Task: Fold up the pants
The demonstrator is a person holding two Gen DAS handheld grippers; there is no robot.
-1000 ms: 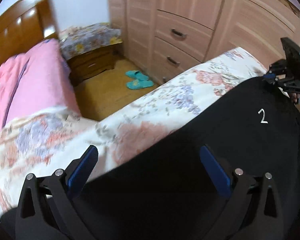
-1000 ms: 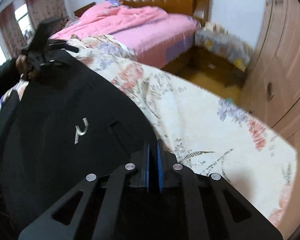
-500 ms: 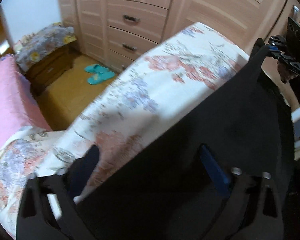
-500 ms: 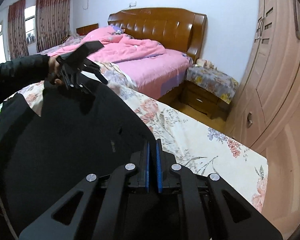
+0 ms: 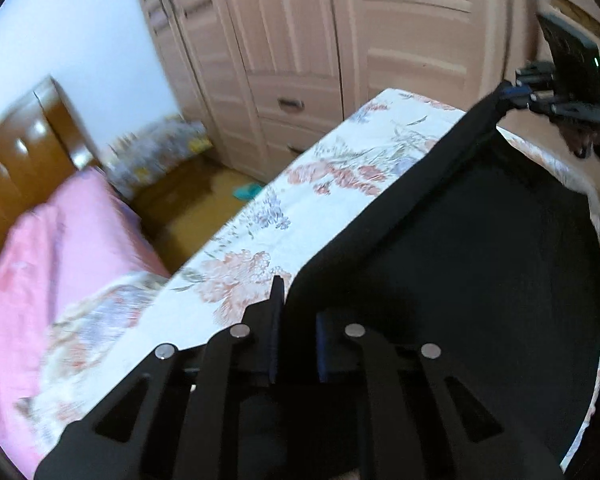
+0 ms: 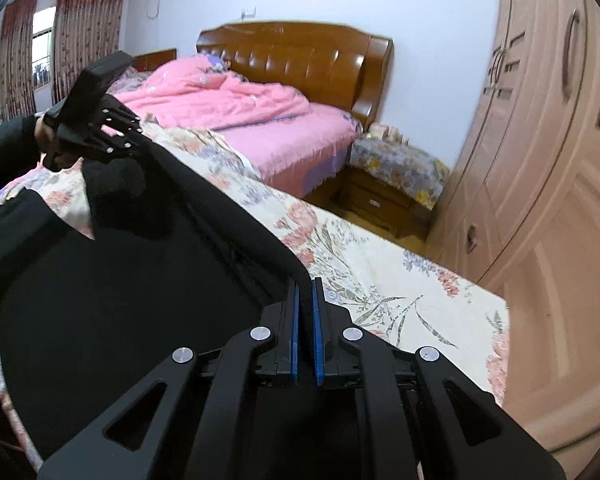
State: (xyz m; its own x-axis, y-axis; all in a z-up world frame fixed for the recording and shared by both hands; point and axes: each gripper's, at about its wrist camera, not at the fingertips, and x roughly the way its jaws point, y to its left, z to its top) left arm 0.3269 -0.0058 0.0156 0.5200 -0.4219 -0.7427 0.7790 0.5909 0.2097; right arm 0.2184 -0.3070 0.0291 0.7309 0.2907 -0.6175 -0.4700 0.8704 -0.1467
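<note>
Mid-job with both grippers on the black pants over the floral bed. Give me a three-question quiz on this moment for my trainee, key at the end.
1. True or false: the right gripper has its jaws shut on the black pants.
2. Multiple choice: the floral sheet lies (A) over the pants, (B) under the pants, (C) on the floor.
3. Short answer: what is the left gripper clamped on, and how does the pants' edge run between the two grippers?

Key
1. True.
2. B.
3. The pants' edge; its jaws have just been closing and now pinch the cloth. The edge runs taut and lifted from one gripper to the other.
</note>
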